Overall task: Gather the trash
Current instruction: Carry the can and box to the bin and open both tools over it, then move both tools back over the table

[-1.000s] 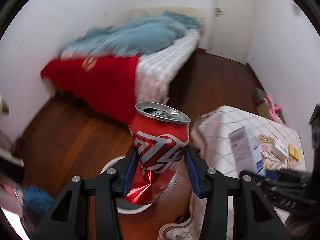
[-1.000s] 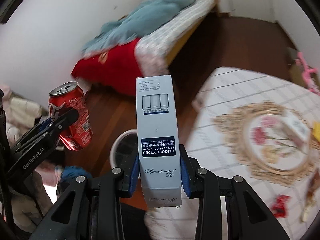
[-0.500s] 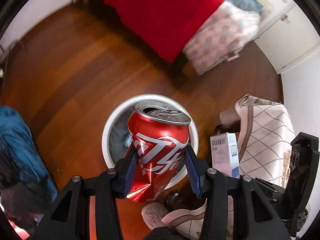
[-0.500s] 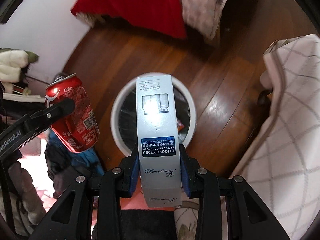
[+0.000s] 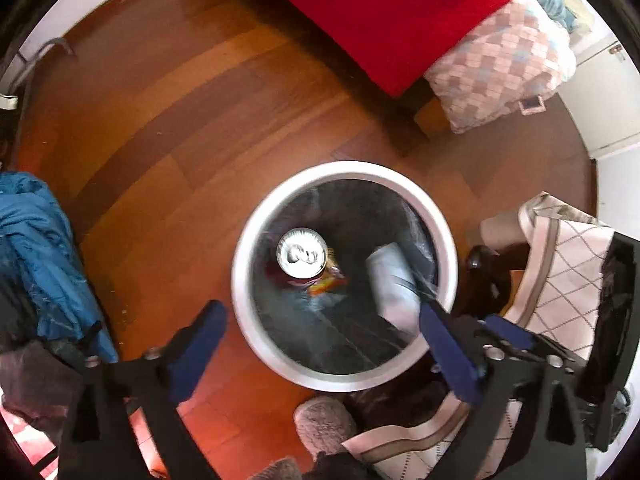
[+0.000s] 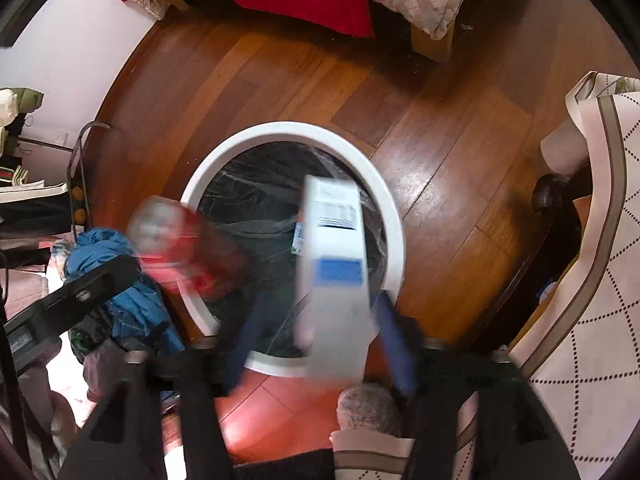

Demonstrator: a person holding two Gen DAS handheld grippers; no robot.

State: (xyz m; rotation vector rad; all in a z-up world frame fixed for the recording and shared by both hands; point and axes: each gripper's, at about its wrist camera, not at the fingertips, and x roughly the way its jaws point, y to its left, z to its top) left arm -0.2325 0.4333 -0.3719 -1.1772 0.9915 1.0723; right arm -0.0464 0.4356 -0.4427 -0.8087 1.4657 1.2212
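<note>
Tongs in both your hands point down at a white round bin [image 5: 240, 280] on the wooden floor [image 5: 180, 120], each pair spread wide and gripping nothing.

Far left in the left wrist view lies a heap of blue clothing [image 5: 36, 248]. Next come your left tongs [image 5: 320, 344], their blue-padded fingers [image 5: 196, 344] well apart on either side of the bin's near rim. Inside the dark-lined bin a red can [image 5: 302, 256] shows its silver top, seen from straight above, over a scrap of orange wrapper [image 5: 326, 282]. To its right, a white box [image 5: 394, 288] is blurred against the bin's inner right side. Beyond the bin a red blanket [image 5: 392, 12] and a checked pillow [image 5: 504, 64] hang off a bed at the top. A patterned cloth [image 5: 568, 256] drapes at the right edge.

In the right wrist view, left to right: the blue clothing [image 6: 120, 276], one black arm of your left tongs [image 6: 72, 304], and the can [image 6: 176, 240], blurred and tilted over the bin's [image 6: 384, 200] left rim. Your right tongs [image 6: 316, 344] stand wide. The box [image 6: 336, 264] is between their fingers [image 6: 396, 344], blurred, with a gap at each side, its top end over the bin's opening. Whether the can and the box touch anything cannot be told. The patterned cloth [image 6: 592, 272] fills the right side.
</note>
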